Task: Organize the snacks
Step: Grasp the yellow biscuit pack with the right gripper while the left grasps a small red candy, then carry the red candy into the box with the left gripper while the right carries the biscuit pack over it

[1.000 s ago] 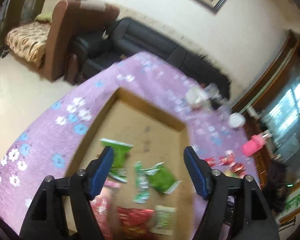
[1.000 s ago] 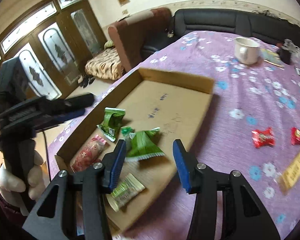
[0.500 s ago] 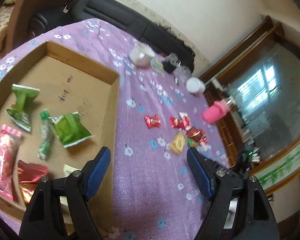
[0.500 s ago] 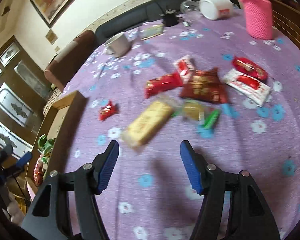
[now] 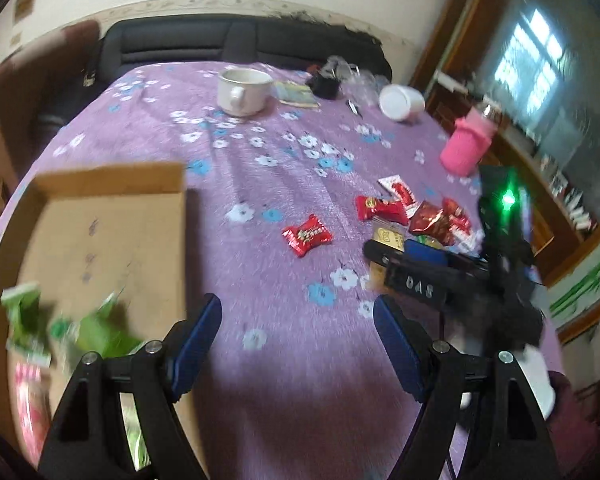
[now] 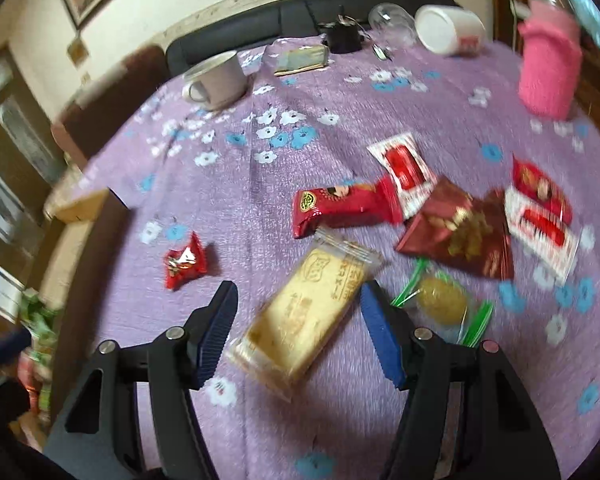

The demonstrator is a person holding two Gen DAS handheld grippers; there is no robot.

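Observation:
A shallow cardboard box (image 5: 112, 240) lies on the purple flowered tablecloth at the left, with green (image 5: 96, 332) and pink snack packs in it. Loose red snacks (image 6: 340, 204) lie in a group to its right. A small red candy pack (image 5: 307, 235) lies apart, also in the right wrist view (image 6: 185, 262). My right gripper (image 6: 298, 320) is open, its jaws on either side of a long yellow biscuit pack (image 6: 304, 312). My left gripper (image 5: 298, 332) is open and empty above the cloth beside the box. The right gripper also shows in the left wrist view (image 5: 416, 264).
A white mug (image 5: 242, 90), a tipped white cup (image 6: 448, 30), a pink knitted bottle cover (image 6: 548, 72), a small black object (image 6: 342, 38) and a booklet (image 6: 302, 60) stand at the table's far side. A black sofa (image 5: 240, 44) is behind the table.
My right gripper has moved down and closer, so the yellow biscuit pack now lies between its open jaws. My left gripper has swung right, away from the box.

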